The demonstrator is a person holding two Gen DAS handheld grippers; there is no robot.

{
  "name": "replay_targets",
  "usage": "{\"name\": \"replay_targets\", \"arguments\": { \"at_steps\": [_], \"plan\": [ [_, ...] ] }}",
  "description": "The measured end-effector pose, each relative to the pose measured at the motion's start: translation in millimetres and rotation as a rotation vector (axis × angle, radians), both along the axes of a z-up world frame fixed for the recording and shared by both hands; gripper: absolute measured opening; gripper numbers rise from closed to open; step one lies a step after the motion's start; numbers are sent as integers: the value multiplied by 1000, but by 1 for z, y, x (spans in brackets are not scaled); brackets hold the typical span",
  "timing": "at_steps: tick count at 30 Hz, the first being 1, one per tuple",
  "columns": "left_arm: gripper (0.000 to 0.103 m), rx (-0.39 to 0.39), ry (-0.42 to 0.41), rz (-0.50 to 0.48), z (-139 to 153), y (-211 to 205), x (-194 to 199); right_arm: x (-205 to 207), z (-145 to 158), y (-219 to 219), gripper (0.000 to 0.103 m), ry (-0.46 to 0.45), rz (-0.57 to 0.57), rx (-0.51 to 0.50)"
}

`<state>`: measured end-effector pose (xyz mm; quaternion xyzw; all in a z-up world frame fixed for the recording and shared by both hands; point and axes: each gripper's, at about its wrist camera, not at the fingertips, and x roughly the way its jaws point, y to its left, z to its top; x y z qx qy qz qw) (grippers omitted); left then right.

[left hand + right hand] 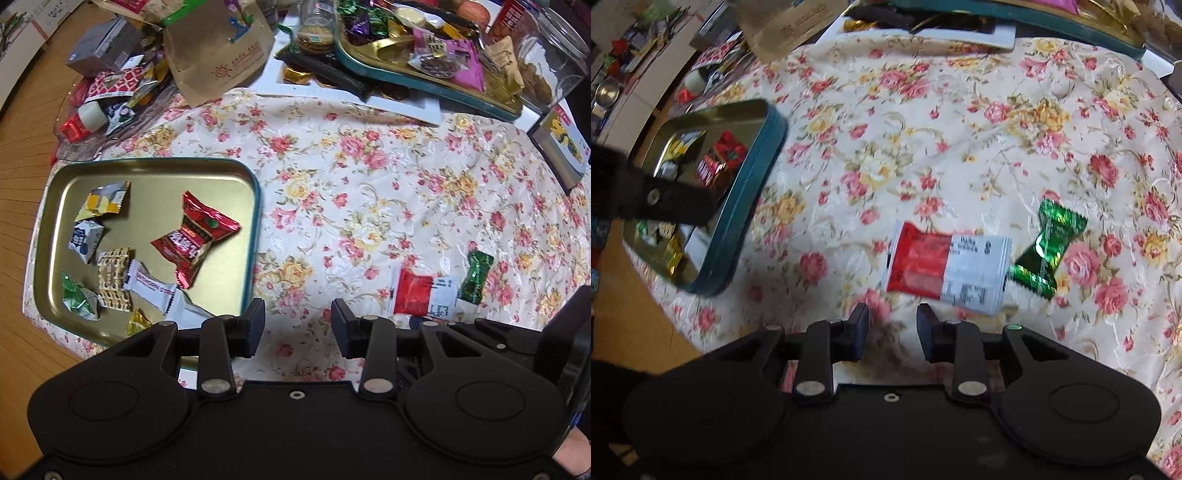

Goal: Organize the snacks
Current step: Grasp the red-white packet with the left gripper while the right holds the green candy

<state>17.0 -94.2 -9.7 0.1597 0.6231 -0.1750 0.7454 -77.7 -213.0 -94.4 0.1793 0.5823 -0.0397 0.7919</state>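
Right wrist view: both hand-held grippers point(892, 325) point(297, 325) spread, empty, red-and-white sachet point(947, 267) just ahead.

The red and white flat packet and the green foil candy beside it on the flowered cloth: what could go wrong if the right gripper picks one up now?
1. The red and white flat packet and the green foil candy nearly touch, so the open right gripper might pinch or push both.
2. The packet lies flat on the soft flowered cloth; the fingers may catch fabric.
3. The left gripper sits near the gold tin tray, so the grippers could collide there.
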Motion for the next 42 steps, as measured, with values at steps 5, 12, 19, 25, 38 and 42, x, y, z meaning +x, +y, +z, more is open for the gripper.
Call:
{"name": "replay_targets", "arguments": {
  "at_steps": [5,12,19,25,38,42],
  "plan": [
    [50,-13,12,34,1,8,9,23,-2,7,32,-47,-38,-17],
    [50,-25,16,76,2,22,19,53,-3,4,31,-116,-150,-75],
    [49,-34,10,88,6,25,21,43,32,-10,31,-245,-230,-87],
    [50,-26,-5,47,7,13,13,11,54,-50,32,-257,-466,-160],
    [50,1,-27,-13,3,-14,0,-33,25,-101,27,-111,-605,-102],
    [50,13,-25,-25,0,-17,-3,-24,24,-97,27,-107,-566,-83]
  ]
}}
